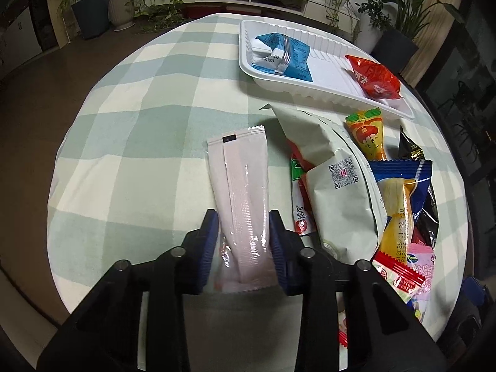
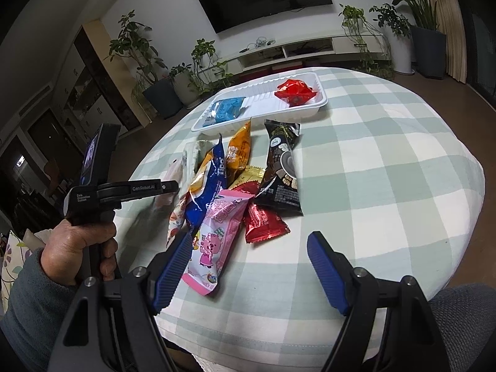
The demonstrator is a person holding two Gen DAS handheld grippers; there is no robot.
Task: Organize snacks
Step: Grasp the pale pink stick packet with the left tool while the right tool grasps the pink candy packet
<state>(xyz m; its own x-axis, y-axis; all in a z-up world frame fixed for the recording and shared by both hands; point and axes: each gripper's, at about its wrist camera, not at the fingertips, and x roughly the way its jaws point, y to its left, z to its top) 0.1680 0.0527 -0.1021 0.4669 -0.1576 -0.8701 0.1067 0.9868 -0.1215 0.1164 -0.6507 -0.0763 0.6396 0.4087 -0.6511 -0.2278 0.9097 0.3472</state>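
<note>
Checked green-and-white cloth covers the round table (image 1: 130, 117), where a white tray (image 1: 325, 93) at the far side holds a blue packet (image 1: 285, 55) and a red packet (image 1: 375, 77). Nearer lies the snack pile (image 2: 235, 186). The left gripper (image 1: 243, 232) clamps a pale pink sachet (image 1: 245, 192); the right gripper (image 2: 248, 254) is spread wide, holding nothing.

Pale packet (image 1: 245, 204) near end hidden behind left tongs (image 1: 243, 238); red-green sachet (image 1: 299, 192) mostly buried under white bag (image 1: 334, 167).
</note>
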